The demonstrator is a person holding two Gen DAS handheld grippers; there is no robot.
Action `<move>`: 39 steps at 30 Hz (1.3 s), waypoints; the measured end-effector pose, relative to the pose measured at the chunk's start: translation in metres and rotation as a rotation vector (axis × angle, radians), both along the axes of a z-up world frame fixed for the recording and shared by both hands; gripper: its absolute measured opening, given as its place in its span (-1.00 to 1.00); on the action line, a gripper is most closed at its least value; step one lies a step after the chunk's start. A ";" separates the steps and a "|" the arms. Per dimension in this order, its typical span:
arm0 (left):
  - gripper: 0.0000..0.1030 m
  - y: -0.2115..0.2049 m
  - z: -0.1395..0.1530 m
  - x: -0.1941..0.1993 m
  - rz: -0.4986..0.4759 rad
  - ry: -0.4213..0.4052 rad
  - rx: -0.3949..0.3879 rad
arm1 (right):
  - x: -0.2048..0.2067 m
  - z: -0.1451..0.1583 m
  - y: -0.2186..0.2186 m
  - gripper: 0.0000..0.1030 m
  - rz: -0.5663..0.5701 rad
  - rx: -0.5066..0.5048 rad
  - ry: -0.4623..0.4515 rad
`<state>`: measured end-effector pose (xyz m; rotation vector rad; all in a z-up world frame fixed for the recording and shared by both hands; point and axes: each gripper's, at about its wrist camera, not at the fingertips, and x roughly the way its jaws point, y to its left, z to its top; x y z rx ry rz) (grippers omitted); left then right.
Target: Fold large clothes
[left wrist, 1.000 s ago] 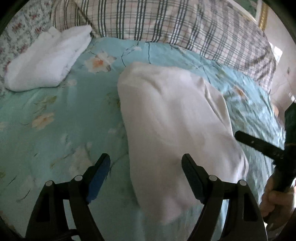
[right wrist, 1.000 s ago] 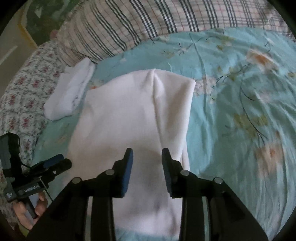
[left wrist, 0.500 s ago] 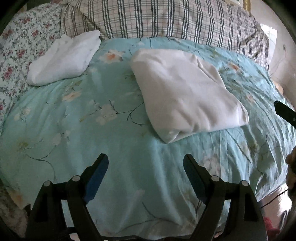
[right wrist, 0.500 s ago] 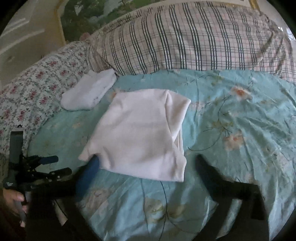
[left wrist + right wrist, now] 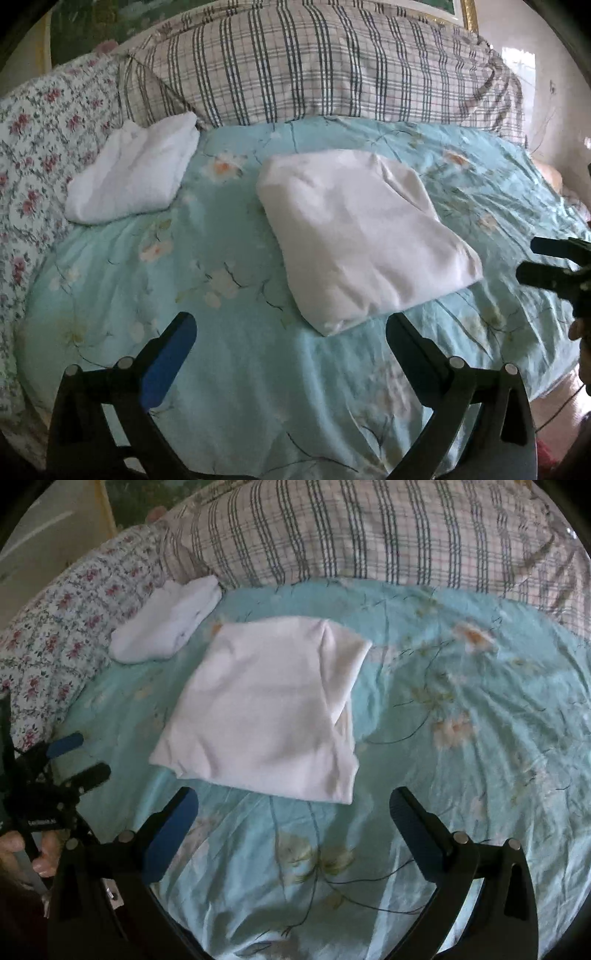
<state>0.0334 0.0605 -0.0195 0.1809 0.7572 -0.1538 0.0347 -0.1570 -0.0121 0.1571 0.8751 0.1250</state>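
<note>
A white garment (image 5: pixel 362 236) lies folded into a rectangle on the turquoise flowered bedspread (image 5: pixel 229 362); it also shows in the right wrist view (image 5: pixel 266 709). My left gripper (image 5: pixel 291 332) is open and empty, just short of the garment's near corner. My right gripper (image 5: pixel 295 808) is open and empty, just short of the garment's near edge. Each gripper also shows in the other's view: the right gripper (image 5: pixel 554 262) at the far right, the left gripper (image 5: pixel 74 757) at the far left.
A second folded white garment (image 5: pixel 133 181) lies at the back left, also seen in the right wrist view (image 5: pixel 170 620). A plaid pillow (image 5: pixel 314 66) lies along the back and a floral pillow (image 5: pixel 40 122) along the left.
Both grippers have pulled back from the folded garment toward the bed's near edge. The right gripper, nearly shut over the garment one second ago, has opened wide. The garment lies still.
</note>
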 end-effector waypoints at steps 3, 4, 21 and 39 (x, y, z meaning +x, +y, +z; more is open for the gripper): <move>0.99 -0.002 -0.007 0.016 0.035 0.043 0.041 | 0.004 -0.003 0.009 1.00 0.025 -0.029 0.023; 0.99 -0.002 -0.009 0.021 0.047 0.058 0.046 | 0.006 -0.005 0.011 1.00 0.031 -0.032 0.033; 0.99 -0.015 0.000 0.056 0.061 0.069 0.101 | 0.045 0.004 0.019 1.00 0.097 -0.052 0.077; 0.99 -0.021 0.003 0.048 0.046 0.066 0.095 | 0.050 0.011 0.025 1.00 0.148 -0.077 0.076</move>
